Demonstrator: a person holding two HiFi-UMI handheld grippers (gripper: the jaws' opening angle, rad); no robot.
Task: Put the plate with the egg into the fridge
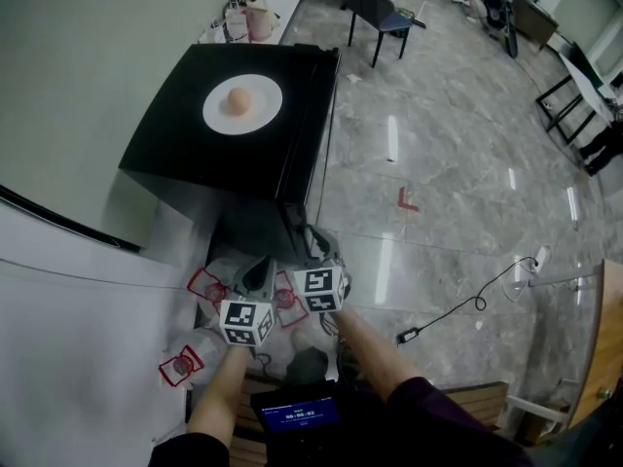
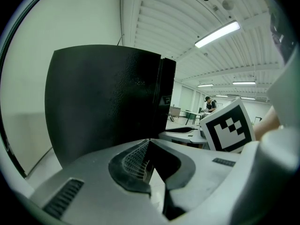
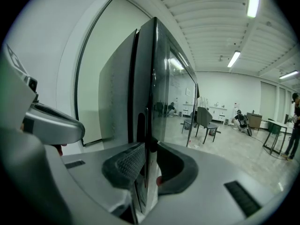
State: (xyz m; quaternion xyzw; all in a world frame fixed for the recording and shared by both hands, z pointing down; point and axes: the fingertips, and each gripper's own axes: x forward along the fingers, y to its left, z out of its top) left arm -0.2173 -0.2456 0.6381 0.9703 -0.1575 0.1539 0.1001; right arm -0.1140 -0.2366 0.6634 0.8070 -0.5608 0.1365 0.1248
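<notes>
Here, the white plate (image 1: 219, 117) with the egg (image 1: 238, 101) at its middle sits on top of the black fridge (image 1: 185, 159), not inside it. I stand at the fridge's front with both grippers held low, close against it, and well below the plate. My right gripper (image 3: 146, 159) is clamped on the thin edge of the fridge door (image 3: 161, 93), which runs straight up from between its two pads; the glossy door face reflects the room. My left gripper (image 2: 149, 146) is just beside it, jaws pressed together with nothing between them, and looks along the fridge's dark side wall (image 2: 103, 102). Beyond the fridge a grey chair (image 1: 382, 10) stands on the marble floor (image 1: 448, 144), and a black cable (image 1: 458, 311) trails across the floor off to the fridge's right.
</notes>
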